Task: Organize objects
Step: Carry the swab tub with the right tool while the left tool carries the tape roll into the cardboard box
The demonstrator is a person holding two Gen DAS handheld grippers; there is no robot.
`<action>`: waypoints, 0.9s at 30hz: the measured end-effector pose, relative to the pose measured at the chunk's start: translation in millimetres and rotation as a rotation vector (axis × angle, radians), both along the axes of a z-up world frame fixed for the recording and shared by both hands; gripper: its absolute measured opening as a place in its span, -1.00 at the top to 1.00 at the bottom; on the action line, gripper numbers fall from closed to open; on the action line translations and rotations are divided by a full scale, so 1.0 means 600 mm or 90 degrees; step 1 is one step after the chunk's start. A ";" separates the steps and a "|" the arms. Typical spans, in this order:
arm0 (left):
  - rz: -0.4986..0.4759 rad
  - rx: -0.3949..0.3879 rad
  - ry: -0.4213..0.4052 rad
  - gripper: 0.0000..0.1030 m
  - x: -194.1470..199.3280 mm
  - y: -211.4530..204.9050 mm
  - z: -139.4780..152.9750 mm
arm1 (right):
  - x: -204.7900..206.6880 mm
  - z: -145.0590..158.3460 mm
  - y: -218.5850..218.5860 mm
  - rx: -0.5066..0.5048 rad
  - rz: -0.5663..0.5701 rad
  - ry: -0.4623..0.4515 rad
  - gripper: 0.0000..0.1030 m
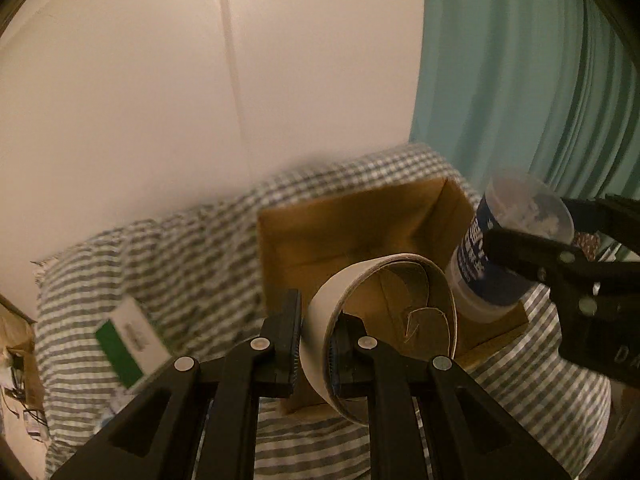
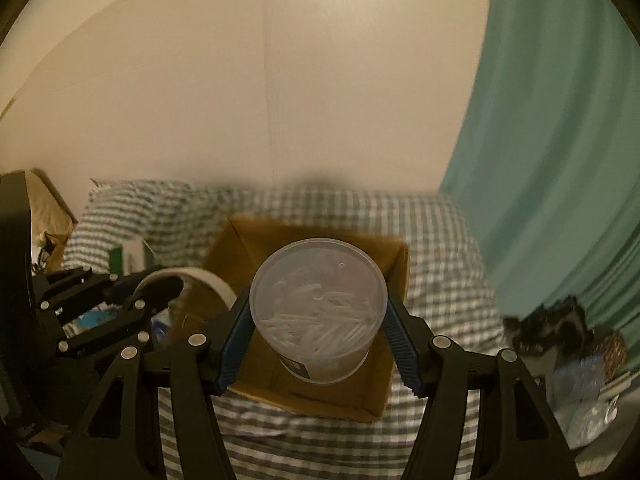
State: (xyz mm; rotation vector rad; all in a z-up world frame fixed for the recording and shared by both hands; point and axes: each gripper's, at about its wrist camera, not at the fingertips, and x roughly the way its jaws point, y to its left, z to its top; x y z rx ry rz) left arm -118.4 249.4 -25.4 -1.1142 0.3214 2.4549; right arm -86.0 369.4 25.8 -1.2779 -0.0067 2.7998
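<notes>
Plain cream wall (image 2: 200,100) fills the upper half of both views, thin vertical seam running down it, warm dim yellowish light. Teal curtain (image 2: 560,160) hangs in folds at the right, reaching down to the bed. Bed (image 1: 192,248) below is covered in a grey-and-white checked sheet, rumpled along the wall, with blurry clutter off its left edge

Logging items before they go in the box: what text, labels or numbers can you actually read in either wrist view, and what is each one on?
"DA": pale letters on the right gripper body, cut off at the frame edge.
Clear plastic tub: white lettering on its blue label, too blurred to read in either view.
Green and white box on the checked cloth: dark print, too blurred to read.
Tape roll in the left gripper: no text visible.
</notes>
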 end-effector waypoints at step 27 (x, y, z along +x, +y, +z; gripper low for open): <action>0.066 0.032 0.095 -0.90 0.103 -0.207 0.171 | 0.142 0.181 -0.090 0.039 0.009 0.165 -0.74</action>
